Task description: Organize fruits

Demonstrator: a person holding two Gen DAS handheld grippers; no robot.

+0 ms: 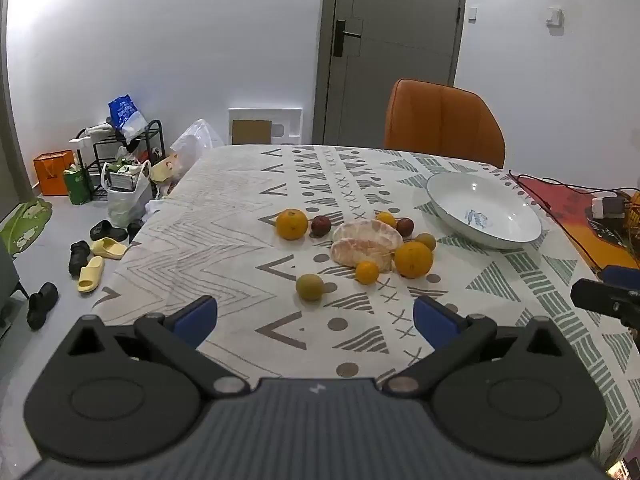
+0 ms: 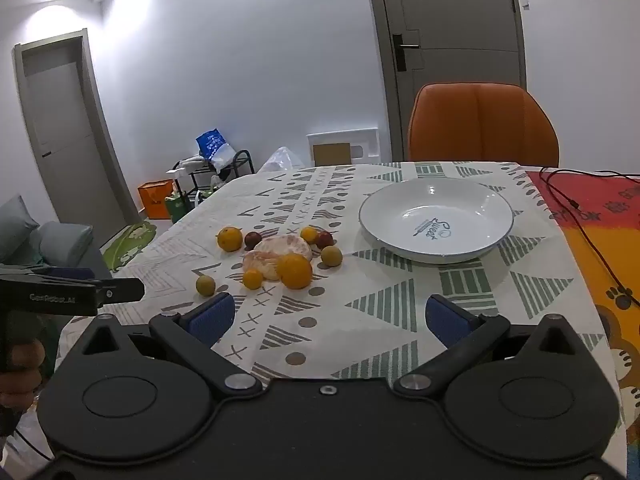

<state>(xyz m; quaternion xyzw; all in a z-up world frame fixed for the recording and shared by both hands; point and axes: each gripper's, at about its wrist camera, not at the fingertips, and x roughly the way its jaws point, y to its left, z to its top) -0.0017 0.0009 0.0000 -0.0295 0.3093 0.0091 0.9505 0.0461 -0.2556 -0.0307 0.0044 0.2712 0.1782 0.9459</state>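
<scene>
Several fruits lie in a cluster on the patterned tablecloth (image 1: 224, 240): a peeled pomelo (image 1: 366, 244), a big orange (image 1: 413, 259), another orange (image 1: 292, 224), a small orange (image 1: 367, 272), a yellow-green fruit (image 1: 309, 287) and dark red plums (image 1: 321, 225). An empty white plate (image 1: 486, 210) sits to their right. In the right wrist view the pomelo (image 2: 280, 256), big orange (image 2: 295, 271) and plate (image 2: 436, 220) show too. My left gripper (image 1: 315, 320) is open and empty, near the yellow-green fruit. My right gripper (image 2: 328, 318) is open and empty, in front of the plate.
An orange chair (image 1: 442, 122) stands behind the table's far edge. A red-orange mat with cables (image 2: 580, 216) lies on the table's right side. Shoes, bags and a rack (image 1: 120, 160) are on the floor at left. The left gripper's body (image 2: 68, 292) shows at left.
</scene>
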